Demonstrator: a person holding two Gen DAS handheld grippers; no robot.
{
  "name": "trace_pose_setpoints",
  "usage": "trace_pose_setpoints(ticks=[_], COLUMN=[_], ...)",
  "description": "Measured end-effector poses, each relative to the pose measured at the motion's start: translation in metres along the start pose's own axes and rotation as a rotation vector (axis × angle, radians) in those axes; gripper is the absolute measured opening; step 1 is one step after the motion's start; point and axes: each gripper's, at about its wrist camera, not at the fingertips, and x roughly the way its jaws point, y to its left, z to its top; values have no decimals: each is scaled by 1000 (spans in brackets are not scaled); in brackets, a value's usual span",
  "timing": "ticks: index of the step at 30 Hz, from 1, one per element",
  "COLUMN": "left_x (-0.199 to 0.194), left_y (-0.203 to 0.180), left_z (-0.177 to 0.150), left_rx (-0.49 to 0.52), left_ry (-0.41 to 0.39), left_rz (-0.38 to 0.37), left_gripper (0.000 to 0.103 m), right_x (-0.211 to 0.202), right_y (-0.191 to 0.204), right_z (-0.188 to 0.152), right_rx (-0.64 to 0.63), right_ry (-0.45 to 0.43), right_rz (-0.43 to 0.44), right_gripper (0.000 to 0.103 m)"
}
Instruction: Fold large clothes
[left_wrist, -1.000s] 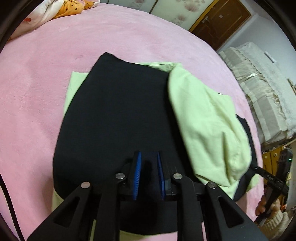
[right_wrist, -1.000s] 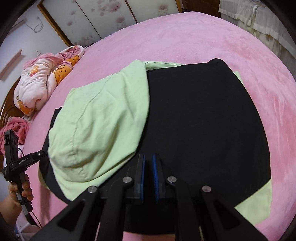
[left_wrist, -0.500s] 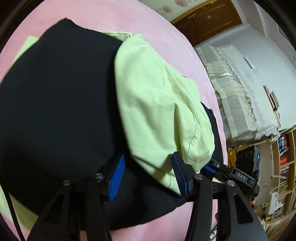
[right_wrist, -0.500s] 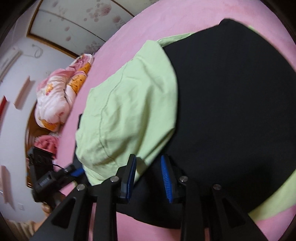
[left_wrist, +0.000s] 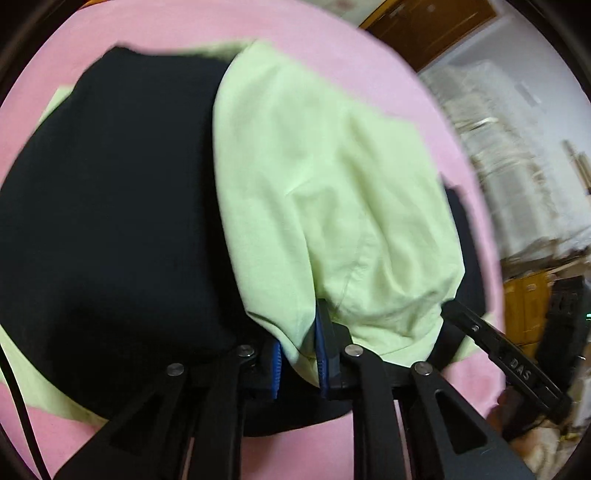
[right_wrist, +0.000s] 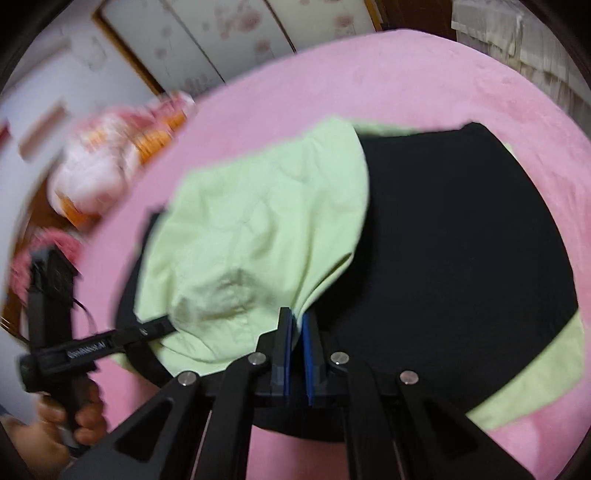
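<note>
A black garment (left_wrist: 110, 221) lies spread on a pink bed, with a light green garment (left_wrist: 325, 206) partly folded over it. My left gripper (left_wrist: 299, 350) is shut on the near edge of the green garment. In the right wrist view the black garment (right_wrist: 461, 240) lies to the right and the green garment (right_wrist: 255, 229) to the left. My right gripper (right_wrist: 295, 332) is shut on the green garment's near corner. Each gripper shows in the other's view, the right one (left_wrist: 517, 365) and the left one (right_wrist: 96, 343), both at the green garment's edge.
The pink bed cover (right_wrist: 424, 85) surrounds the clothes. A pink and orange quilt (right_wrist: 110, 155) lies bunched at the far left. A beige covered piece of furniture (left_wrist: 517, 166) and shelves (left_wrist: 528, 306) stand beyond the bed's right edge. Wardrobe doors (right_wrist: 229, 33) stand behind.
Both grippers opened, moved over to the green garment's near edge, and have now closed on it. The green fabric is bunched up at the jaws.
</note>
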Motion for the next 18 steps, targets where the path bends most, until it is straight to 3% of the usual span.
trace_pose_setpoints(ticks=[1,3,6,9,14,18], left_x=[2,2,-5,-21,-57,-65], left_y=[3,4,2,-11,-45,-74], left_z=[0,3,-1,-11,-13,4], left_rx=[-26,-66,-40,12,108,173], left_ry=[-2,0,-10,-38,-129,-205], left_rz=[-14,-49,-28,52,81,38], left_gripper=[15,16,24,36,36,36], right_x=[12,21,12,-2,-28,-32], right_y=[-2,-8,-5,-1,25,47], right_z=[-5,-11,-10,-14,-15,-1], right_rx=[-2,18,20,3,-72,-135], right_ry=[51,98,81,63,-14,-85], right_rz=[-51,-62,-57,-64,-41,-16], right_gripper=[6,6,6,6,6,6])
